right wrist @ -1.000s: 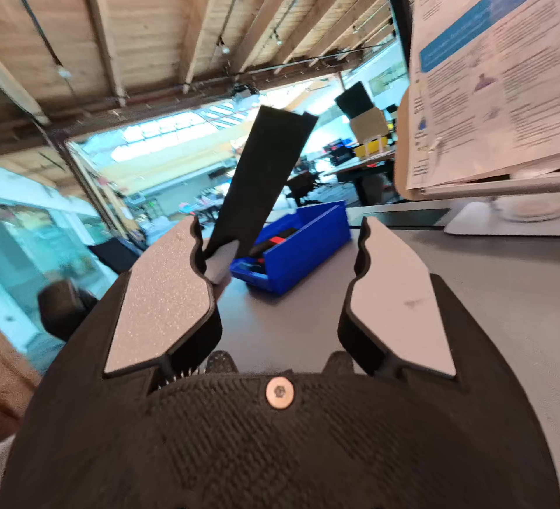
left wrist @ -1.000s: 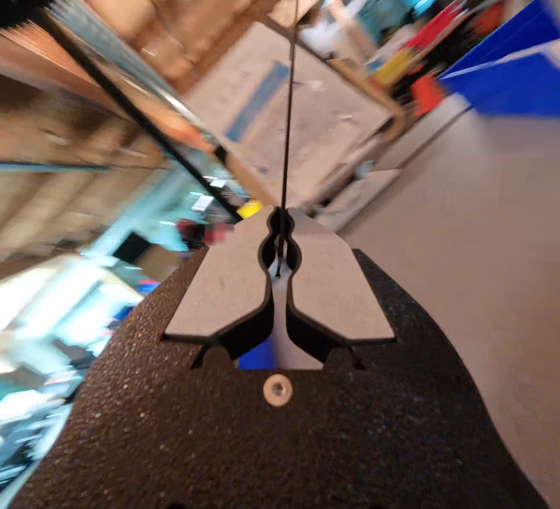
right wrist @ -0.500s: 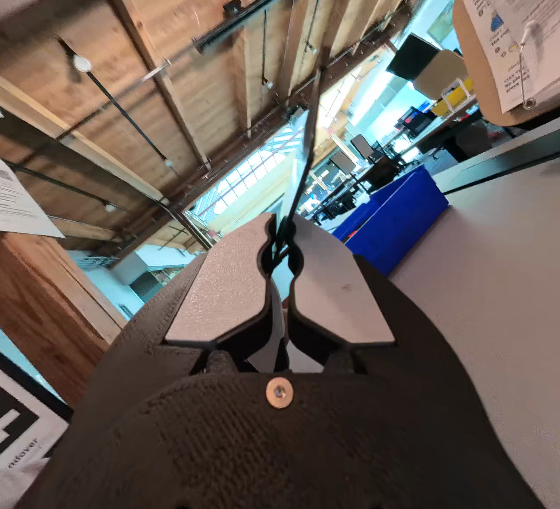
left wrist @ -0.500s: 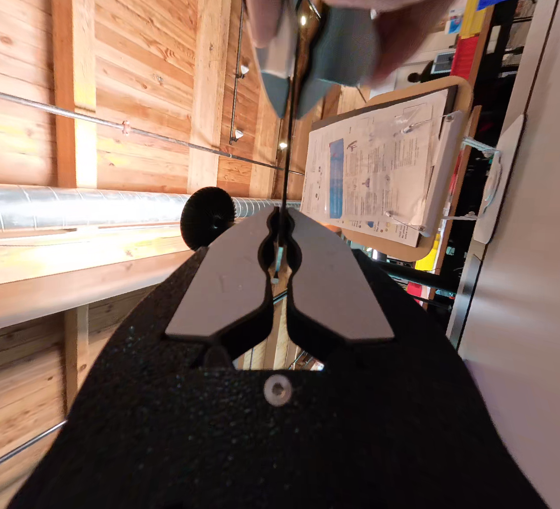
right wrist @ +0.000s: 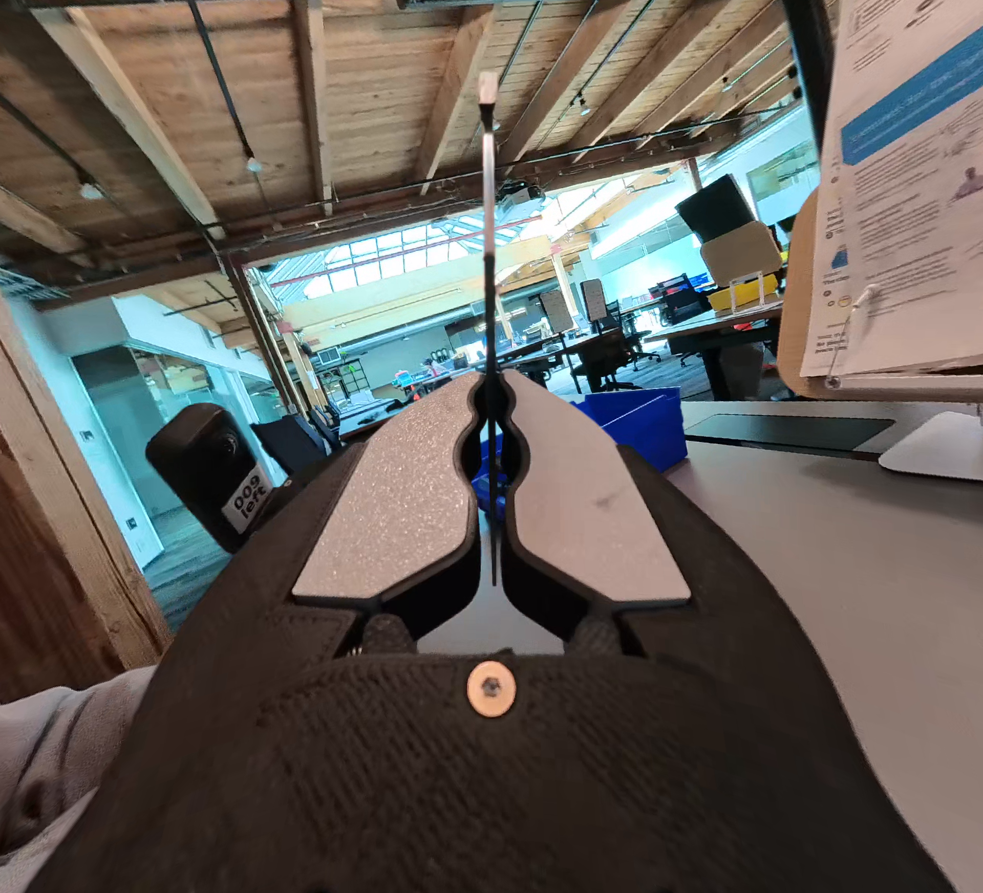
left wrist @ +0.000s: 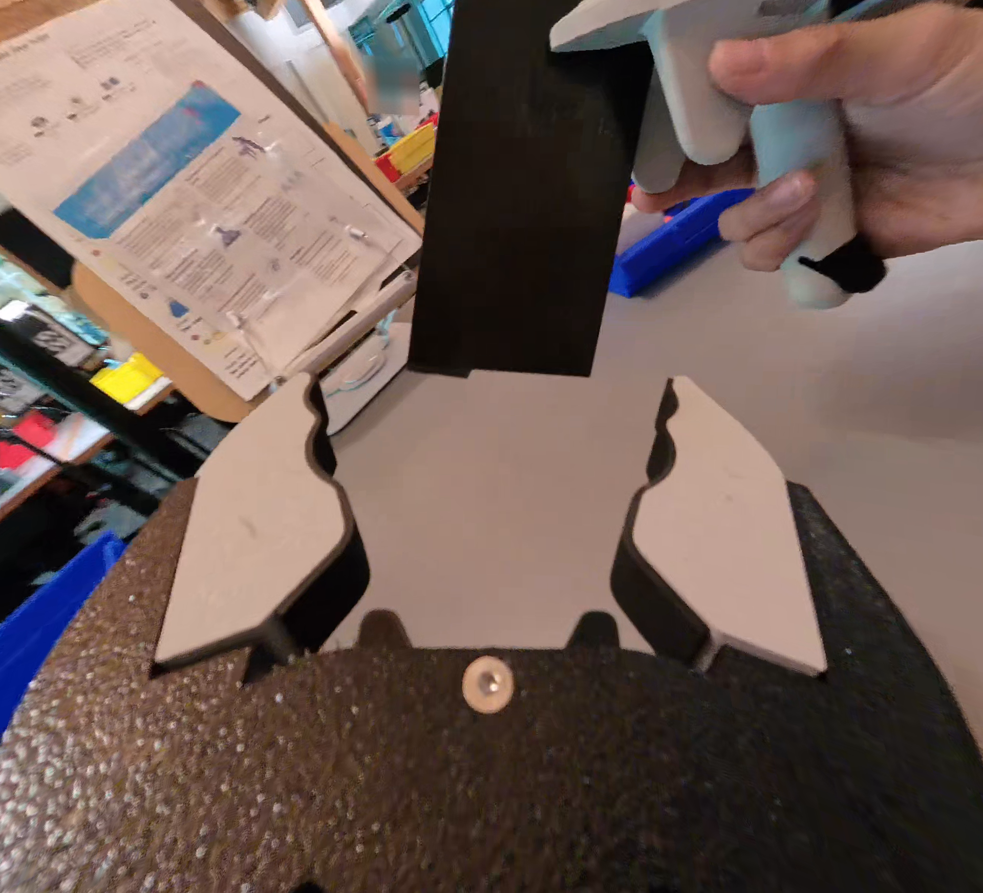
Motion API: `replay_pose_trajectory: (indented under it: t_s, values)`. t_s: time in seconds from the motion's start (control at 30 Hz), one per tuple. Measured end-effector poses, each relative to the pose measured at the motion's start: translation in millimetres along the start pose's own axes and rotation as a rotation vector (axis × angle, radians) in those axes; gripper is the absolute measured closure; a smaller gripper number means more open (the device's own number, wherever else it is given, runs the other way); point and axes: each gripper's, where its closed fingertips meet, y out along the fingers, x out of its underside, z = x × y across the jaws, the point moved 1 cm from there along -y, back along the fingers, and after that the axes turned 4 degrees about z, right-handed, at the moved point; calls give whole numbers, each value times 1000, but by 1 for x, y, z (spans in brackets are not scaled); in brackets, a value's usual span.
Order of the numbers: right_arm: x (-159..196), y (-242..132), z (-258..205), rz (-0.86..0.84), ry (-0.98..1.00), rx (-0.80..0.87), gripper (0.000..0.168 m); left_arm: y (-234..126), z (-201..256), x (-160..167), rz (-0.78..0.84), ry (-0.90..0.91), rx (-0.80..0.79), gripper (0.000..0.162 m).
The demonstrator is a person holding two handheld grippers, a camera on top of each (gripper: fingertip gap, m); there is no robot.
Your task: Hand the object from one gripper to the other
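The grey counter (left wrist: 744, 389) spreads beneath both tools. The left gripper (left wrist: 489, 447) hovers over it with its jaws spread wide and nothing between them. Just beyond its fingertips hangs the flat black strip (left wrist: 526, 149), upright, clamped at its upper part by the right gripper (right wrist: 493, 421), whose jaws are closed on it edge-on. A hand (left wrist: 872, 123) wraps that gripper's pale handle. A blue bin (right wrist: 643, 421) stands farther back on the counter; its contents cannot be made out.
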Motion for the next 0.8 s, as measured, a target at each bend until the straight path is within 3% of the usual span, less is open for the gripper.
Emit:
replay_pose_trajectory:
  t_s: [0.23,0.27,0.33,0.37,0.4,0.47,0.5,0.57,0.67,0.8]
  values:
    - [47,22,-30,-111,-1,-80,167,14,-3,28,-131,151,-162,47]
    - [51,23,-32,-119,-5,-93,166,13,-8,32,-140,177,-202,55]
    - [57,23,-34,-144,-42,-106,166,13,-12,39,-148,208,-224,56]
    - [59,22,-34,-157,-91,-115,165,14,-10,41,-146,187,-189,56]
    - [59,21,-37,-164,-161,-143,151,14,-8,42,-134,148,-154,56]
    - [57,19,-35,-191,-295,-148,83,15,2,35,-51,-14,-21,57]
    - [59,16,-36,-233,-335,-174,65,14,9,27,15,-119,71,57]
    - [60,10,-44,-284,-325,-253,60,8,21,16,104,-255,234,56]
    - [49,11,-63,-198,-179,-346,54,-5,51,10,184,-278,482,56]
    - [68,14,-89,-271,-200,-445,58,-5,80,21,144,-241,619,56]
